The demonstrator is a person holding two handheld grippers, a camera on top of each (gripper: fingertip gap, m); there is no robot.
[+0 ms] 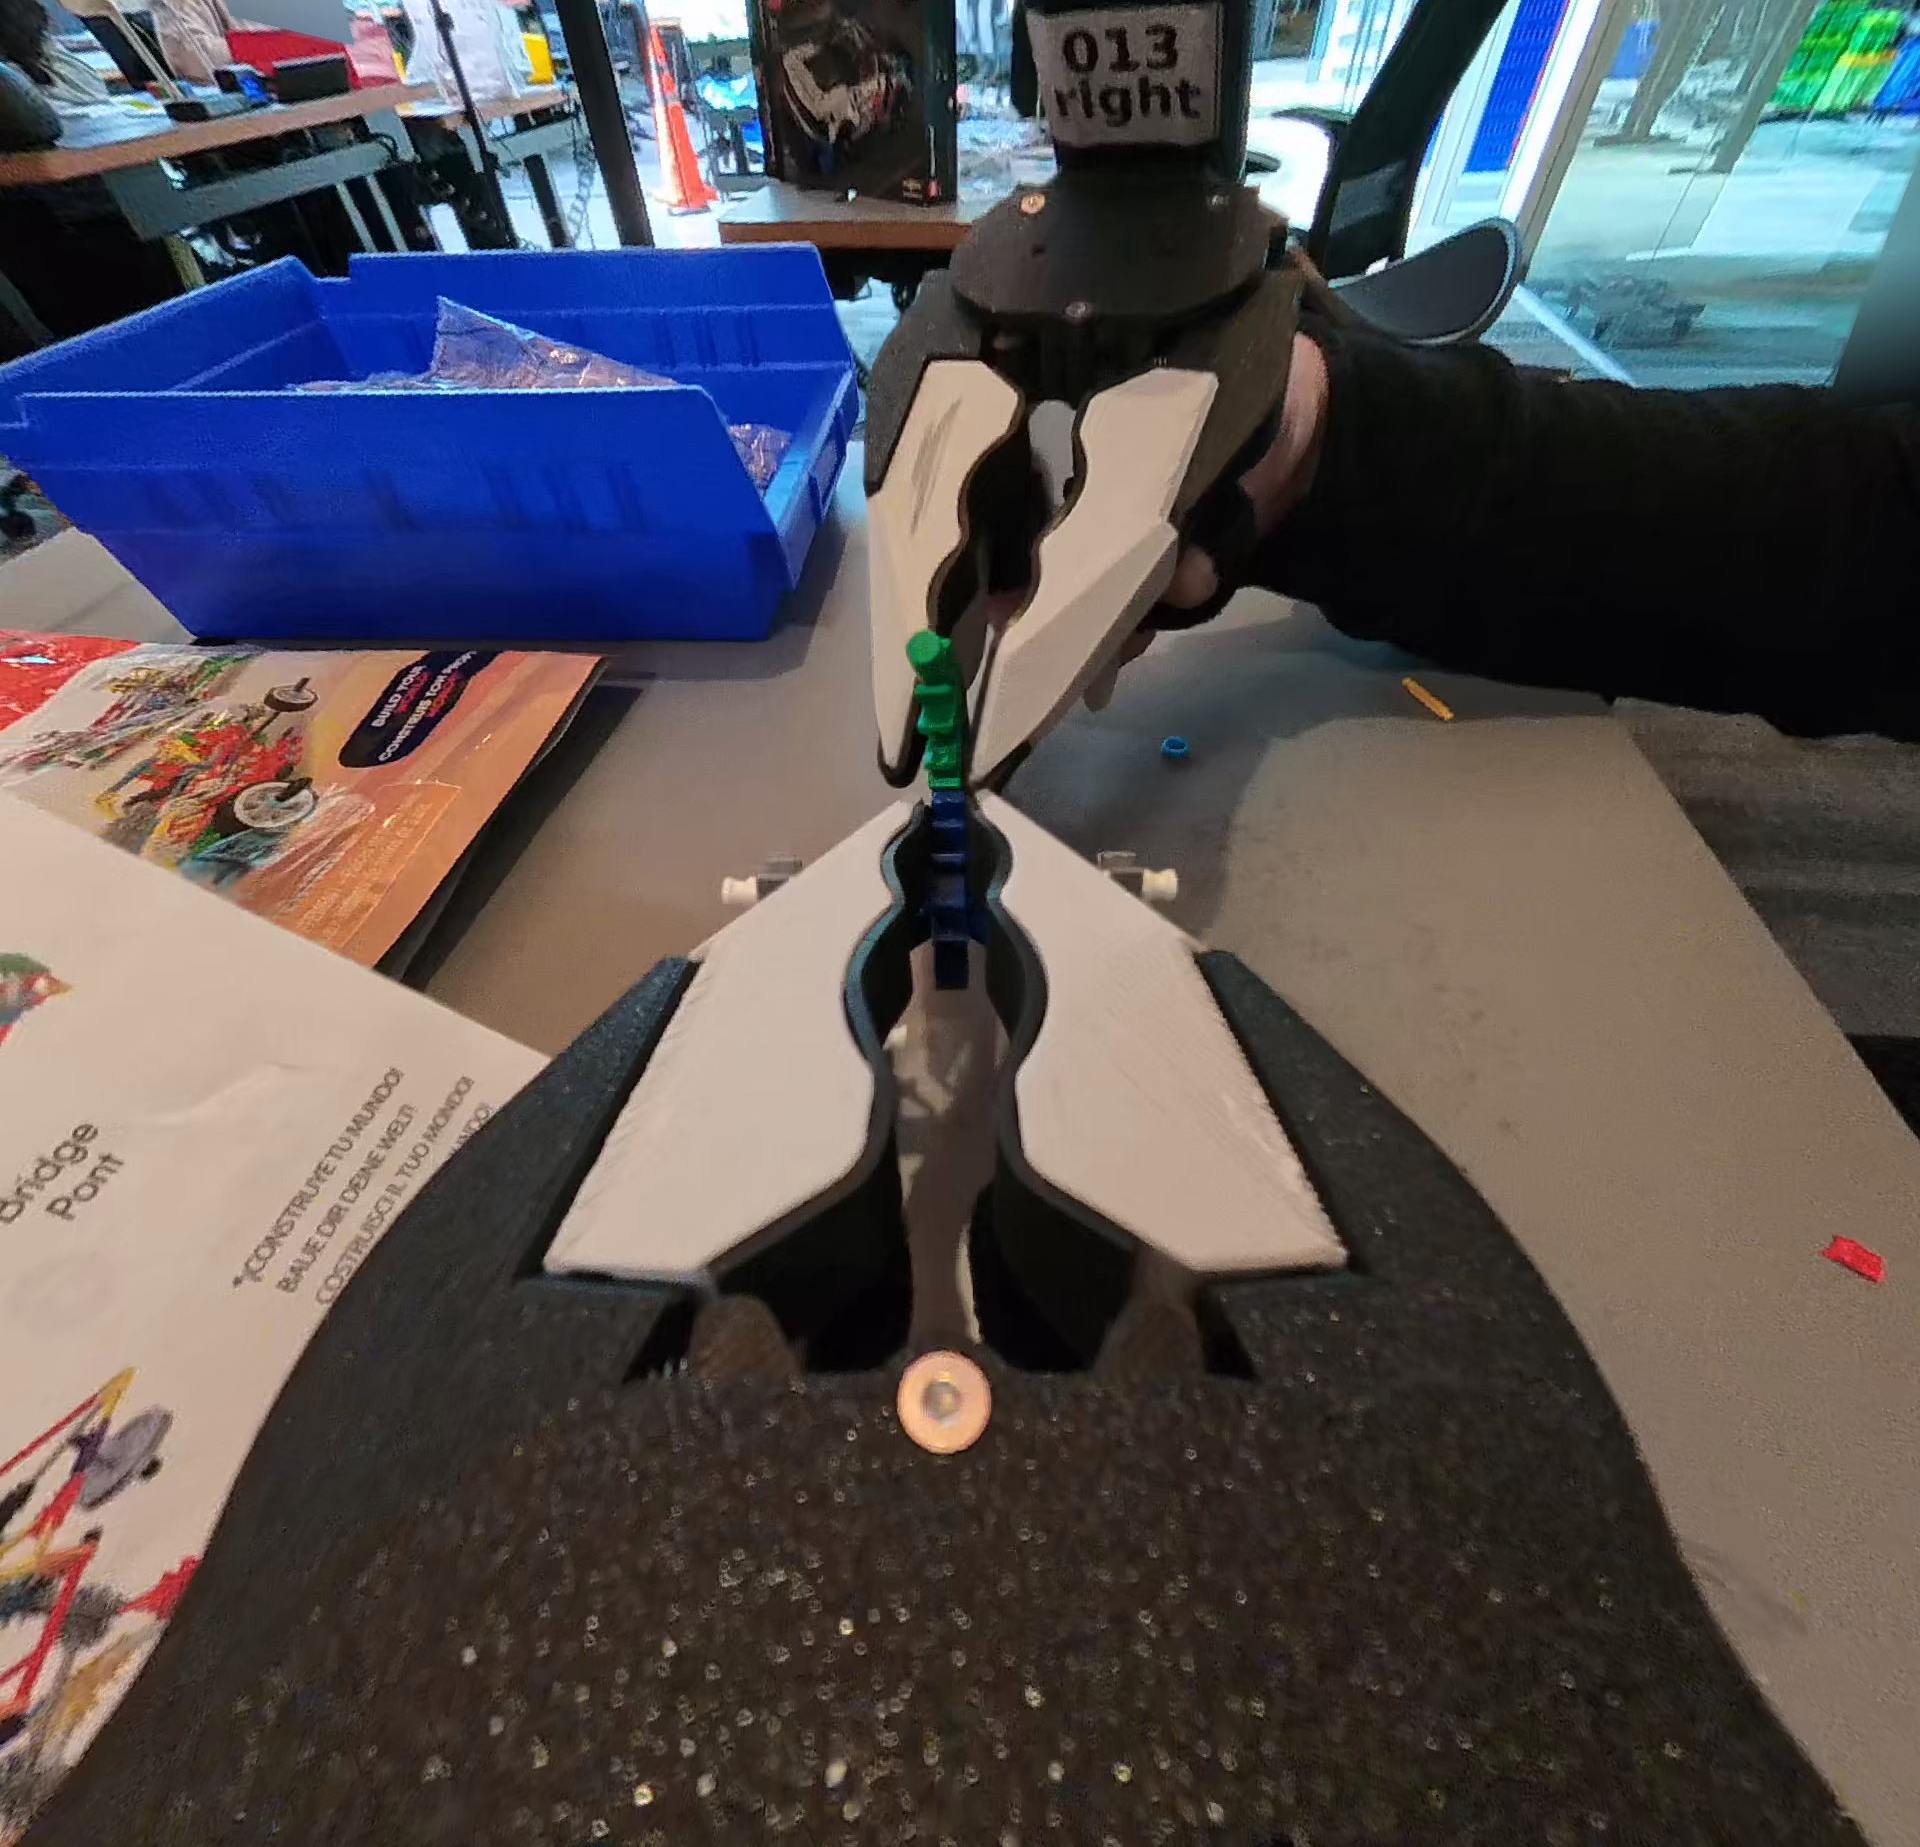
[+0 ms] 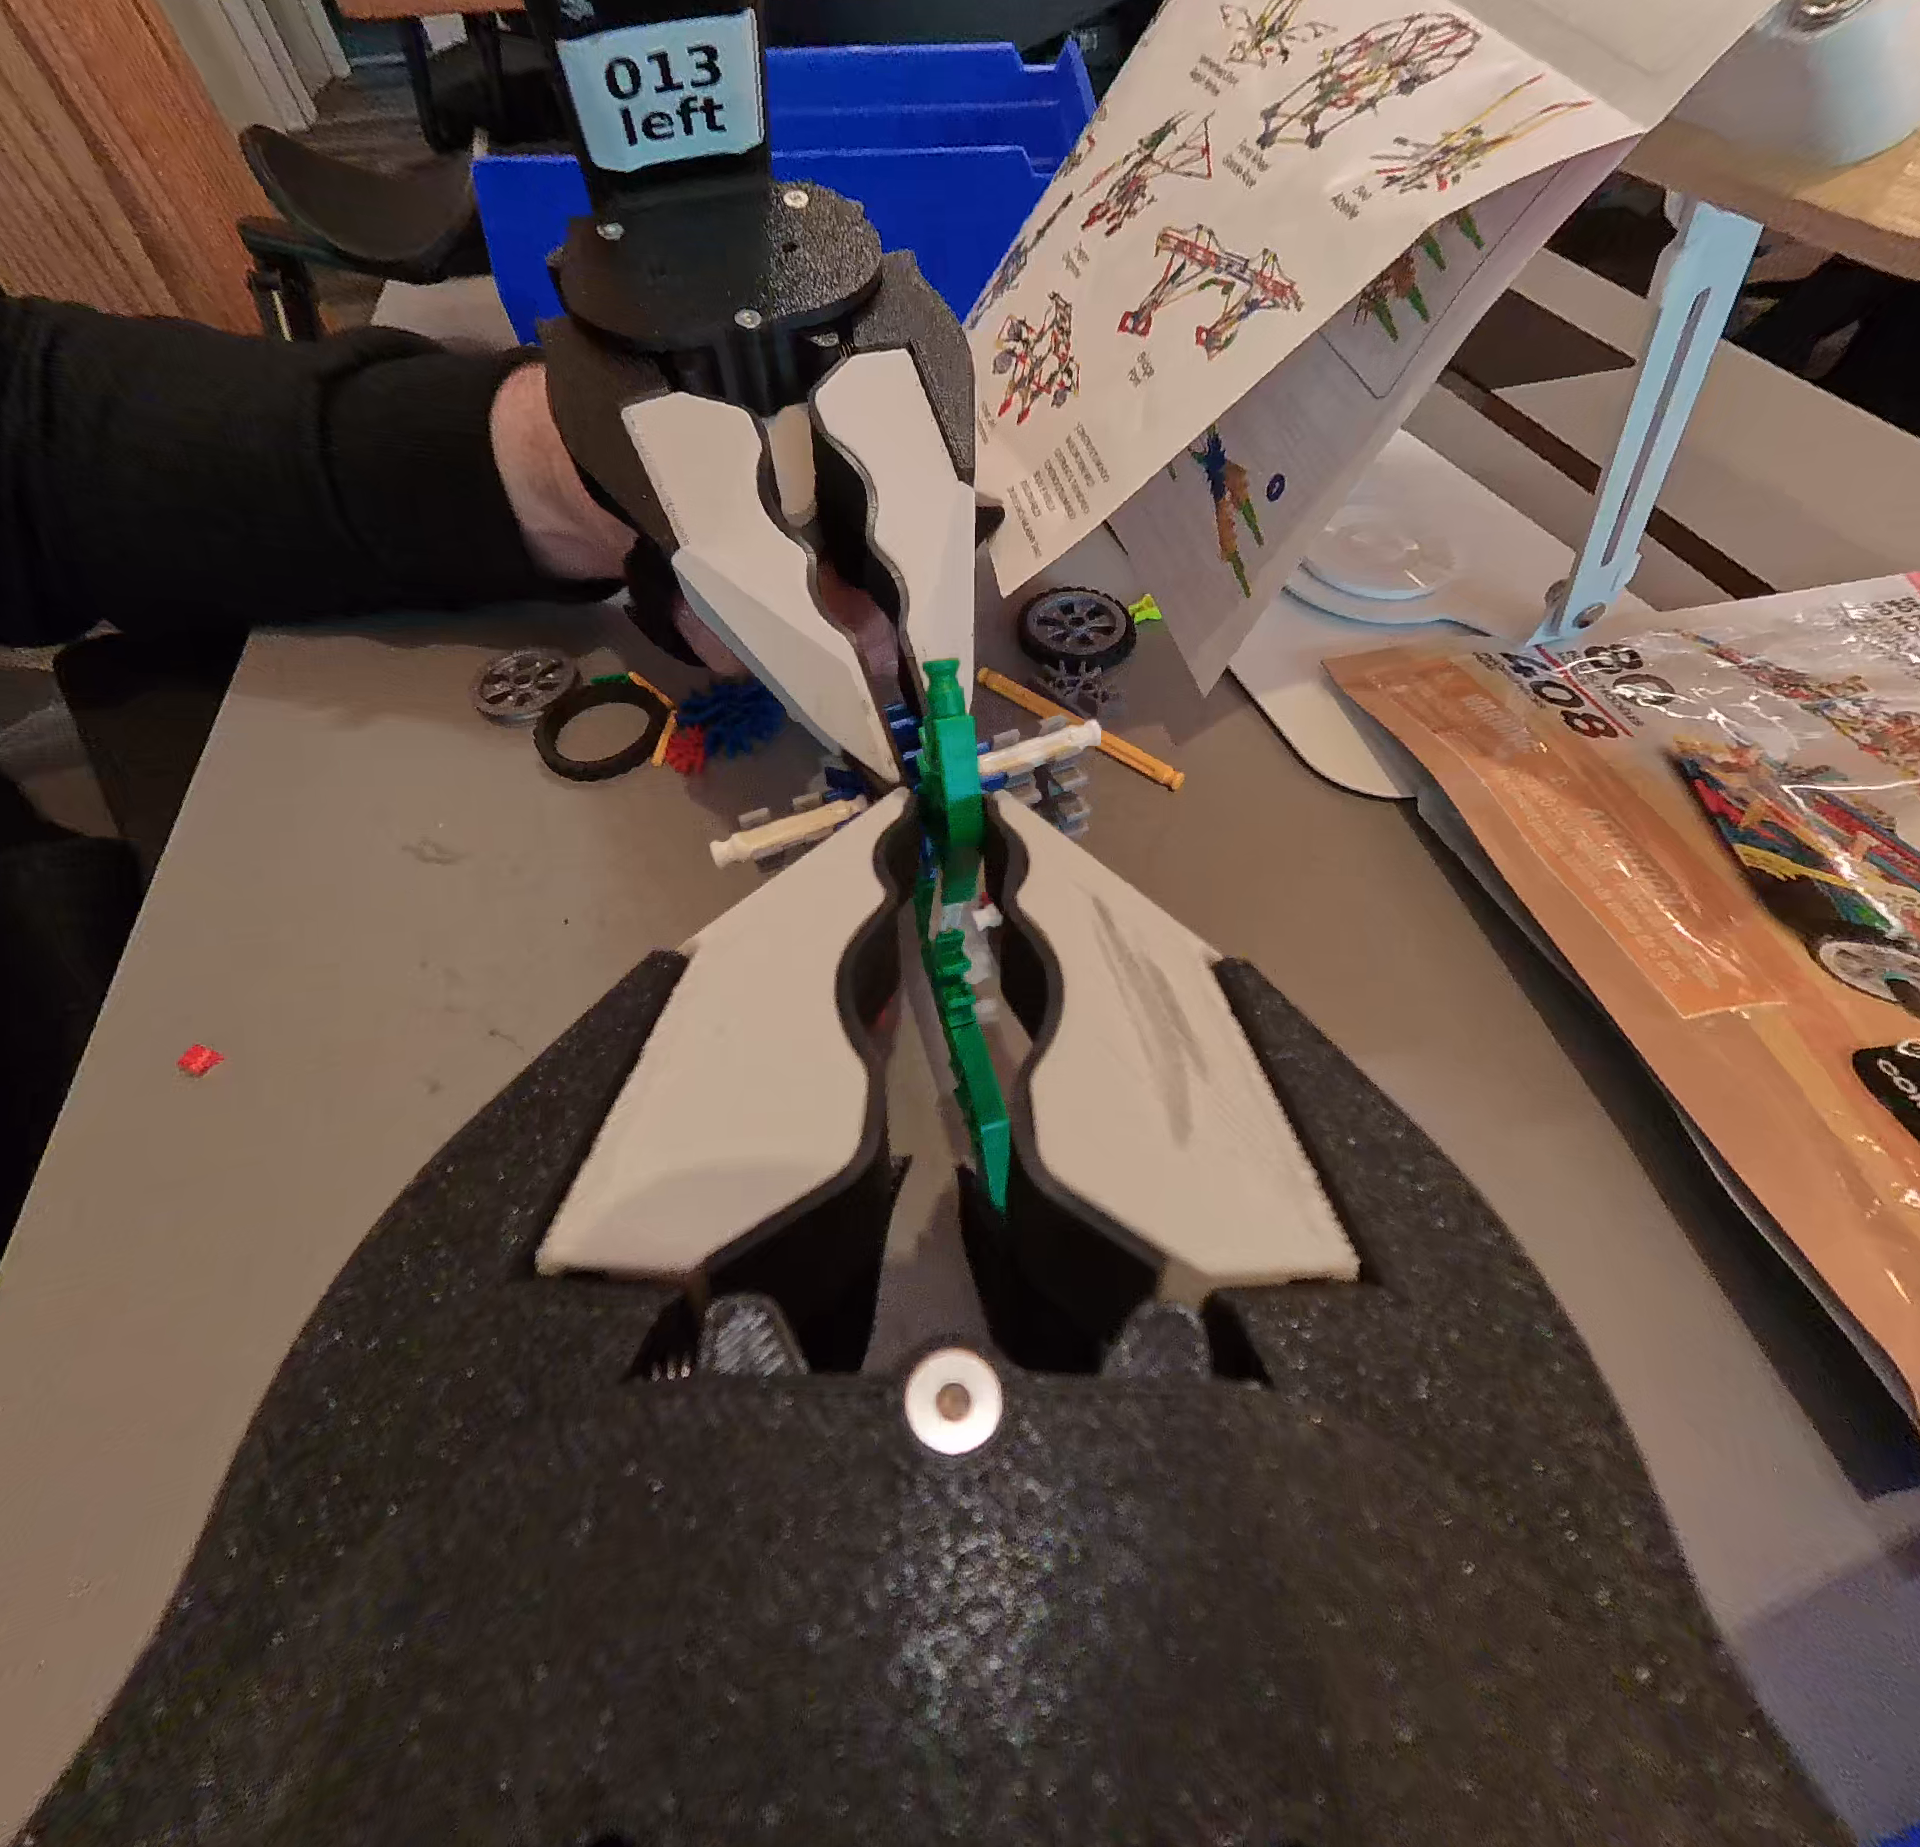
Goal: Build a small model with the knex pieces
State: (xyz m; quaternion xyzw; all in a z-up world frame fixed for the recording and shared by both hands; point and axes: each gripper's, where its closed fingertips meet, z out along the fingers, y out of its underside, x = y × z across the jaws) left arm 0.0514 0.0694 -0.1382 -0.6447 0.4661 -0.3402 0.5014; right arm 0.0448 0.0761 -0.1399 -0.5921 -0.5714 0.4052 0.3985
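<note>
In the left wrist view my left gripper (image 1: 945, 810) is shut on a blue toy construction connector (image 1: 948, 904), held upright between its white fingers. My right gripper (image 1: 935, 774) comes down from above, tip to tip with it, shut on a green connector piece (image 1: 930, 706) that sits directly on top of the blue one. In the right wrist view my right gripper (image 2: 951, 800) is shut on the green piece (image 2: 951, 789), which runs back between its fingers. The left gripper (image 2: 904, 769) meets it from above, and its blue piece (image 2: 896, 727) is mostly hidden.
A blue bin (image 1: 416, 509) stands at the back left, with printed booklets (image 1: 312, 758) in front of it. Loose parts lie on the grey table: a wheel (image 2: 1075, 625), a black tyre ring (image 2: 601, 729), white rods (image 2: 790, 831), a yellow rod (image 2: 1081, 727). A parts bag (image 2: 1662, 862) lies at the right. The tips of both grippers are at nearly the same place. The wheel (image 2: 1075, 625) is about equally far from each gripper, around 20 centimetres.
</note>
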